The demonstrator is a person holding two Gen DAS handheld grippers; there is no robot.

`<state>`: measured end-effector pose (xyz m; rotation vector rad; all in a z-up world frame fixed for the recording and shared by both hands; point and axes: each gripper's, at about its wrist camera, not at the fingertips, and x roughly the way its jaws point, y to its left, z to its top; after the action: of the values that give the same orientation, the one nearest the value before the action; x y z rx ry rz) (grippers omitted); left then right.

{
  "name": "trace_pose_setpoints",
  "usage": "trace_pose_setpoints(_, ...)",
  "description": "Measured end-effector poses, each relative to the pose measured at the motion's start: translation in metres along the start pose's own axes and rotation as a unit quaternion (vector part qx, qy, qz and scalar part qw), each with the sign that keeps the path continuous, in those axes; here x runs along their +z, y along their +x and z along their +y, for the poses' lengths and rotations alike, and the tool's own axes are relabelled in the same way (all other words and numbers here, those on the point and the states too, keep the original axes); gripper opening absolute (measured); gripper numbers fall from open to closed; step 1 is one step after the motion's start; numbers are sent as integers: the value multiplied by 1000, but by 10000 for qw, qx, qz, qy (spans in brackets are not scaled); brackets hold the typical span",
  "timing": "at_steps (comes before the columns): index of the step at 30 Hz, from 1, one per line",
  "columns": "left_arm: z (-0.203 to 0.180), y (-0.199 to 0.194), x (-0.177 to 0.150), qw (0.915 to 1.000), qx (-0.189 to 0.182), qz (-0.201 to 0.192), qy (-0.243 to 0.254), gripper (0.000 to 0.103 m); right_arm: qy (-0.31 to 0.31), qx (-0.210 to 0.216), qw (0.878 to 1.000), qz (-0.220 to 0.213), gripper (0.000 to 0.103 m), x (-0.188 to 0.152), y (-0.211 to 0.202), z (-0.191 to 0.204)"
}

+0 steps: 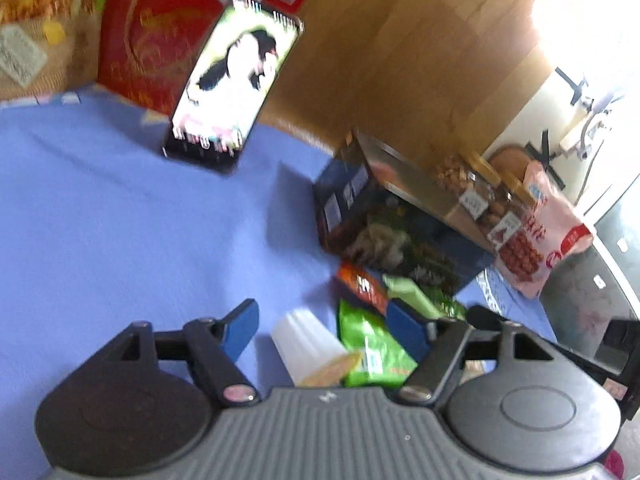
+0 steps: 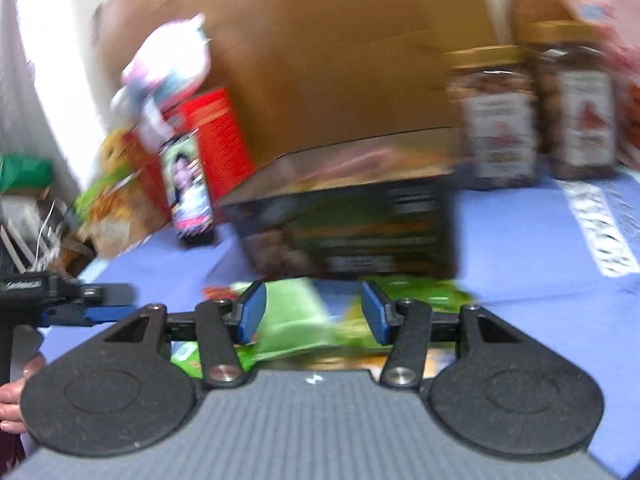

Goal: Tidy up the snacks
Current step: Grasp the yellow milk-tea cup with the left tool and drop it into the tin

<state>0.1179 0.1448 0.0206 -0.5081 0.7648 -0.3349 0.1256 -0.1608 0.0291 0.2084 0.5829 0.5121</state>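
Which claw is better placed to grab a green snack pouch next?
Right, probably. The right claw stands open with a crinkly green snack pouch between its pads; the left claw frames mainly a white plastic cup.

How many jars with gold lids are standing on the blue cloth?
2: the left jar and the right jar stand side by side behind the dark box, right of the cardboard. Others may be hidden.

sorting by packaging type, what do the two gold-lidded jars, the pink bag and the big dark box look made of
Two jars: clear walls showing brown snacks inside, likely plastic or glass; gold lids, paper labels.
Pink bag: glossy printed film, soft and creased, probably plastic.
Dark box: printed cardboard by its flat faces and sharp edges, slight sheen. Blur leaves finer detail open.
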Motion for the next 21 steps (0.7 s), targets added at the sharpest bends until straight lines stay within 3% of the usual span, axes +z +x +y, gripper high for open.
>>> trace_pose_setpoints(3, -3, 4, -12, 9999, -46, 91, 39, 64, -303, -145, 9993, 168, 55, -1, 22, 14)
trace_pose_setpoints(5, -3, 7, -21, 9998, -11, 159, 70, 57, -410, -264, 9984, 274, 52, -4, 31, 17)
trace_pose_setpoints(8, -6, 1, -31, 9996, 12, 80, 258, 51, -781, -330, 9959, 317, 33, -8, 23, 27)
trace_pose_setpoints(10, -5, -2, -35, 9997, -56, 96, 230, 46, -963, -329, 9942, 350, 33, -15, 12, 30)
trace_pose_setpoints(15, -5, -13, -49, 9995, -266, 73, 136, 46, -1267, -315, 9911, 243, 35, -37, -14, 43)
trace_pose_setpoints(18, -7, -22, -54, 9992, -358, 127, 87, 51, -1521, 8, 9884, -11, 35, -43, -28, 62)
trace_pose_setpoints(21, -8, -35, -57, 9985, -521, 80, 125, 69, -1949, 485, 9795, 159, 39, -51, -24, 85)
